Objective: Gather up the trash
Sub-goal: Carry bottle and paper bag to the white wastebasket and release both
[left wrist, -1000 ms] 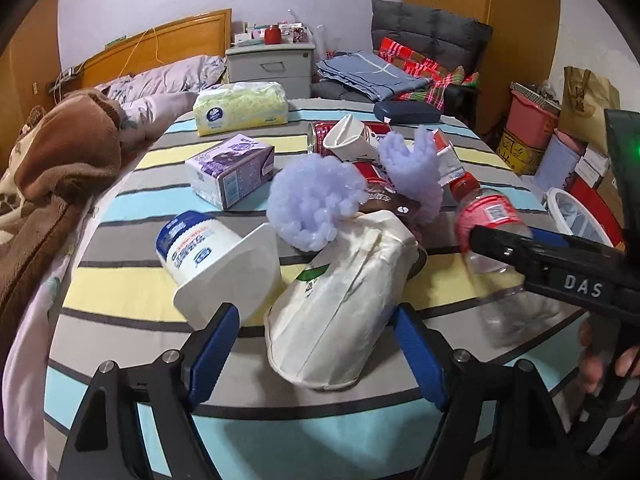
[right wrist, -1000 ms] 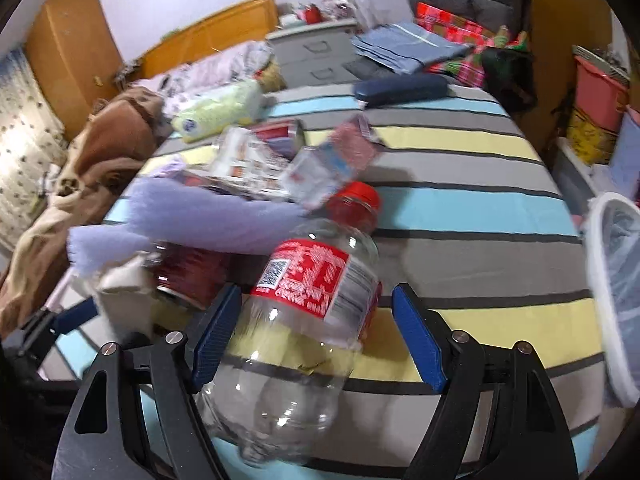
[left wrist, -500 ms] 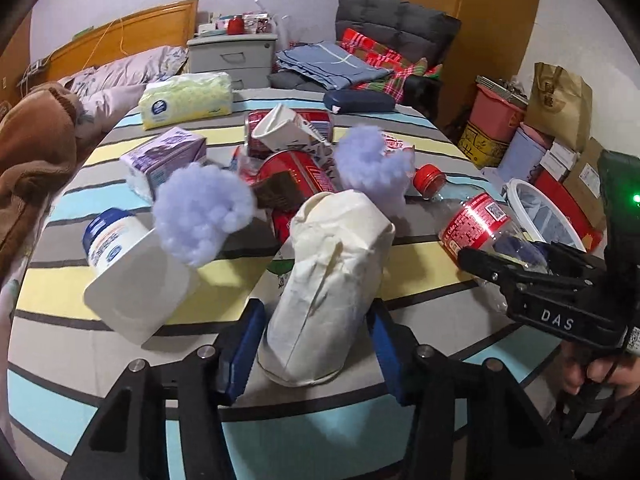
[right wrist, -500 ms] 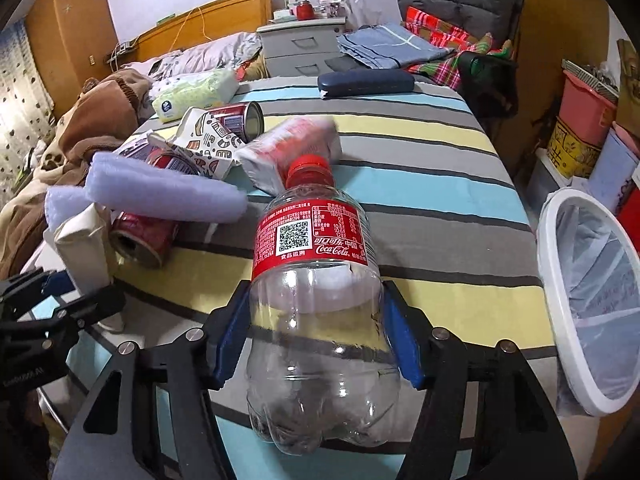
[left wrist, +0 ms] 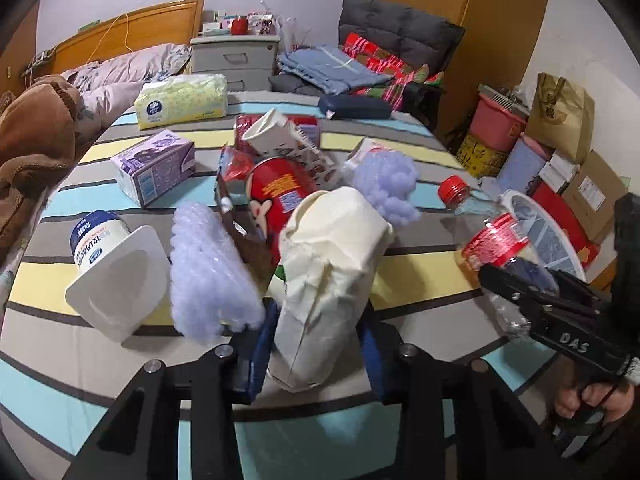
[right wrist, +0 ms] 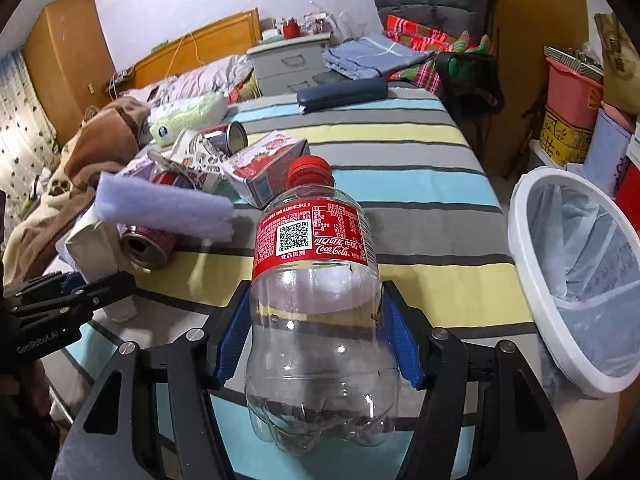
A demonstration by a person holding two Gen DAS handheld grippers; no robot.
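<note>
Bottle (right wrist: 316,280) clamped between right tool (right wrist: 316,344) pads

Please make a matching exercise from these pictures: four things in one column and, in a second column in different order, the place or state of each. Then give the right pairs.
Things
1. bottle
2. cream carton
3. bin
4. tissue pack

Places or states
A. far end of the bed, near the drawers
B. between the right gripper's blue pads
C. beside the bed, white rim, lined with a bag
D. between the left gripper's blue pads

Pairs: 1-B, 2-D, 3-C, 4-A
</note>
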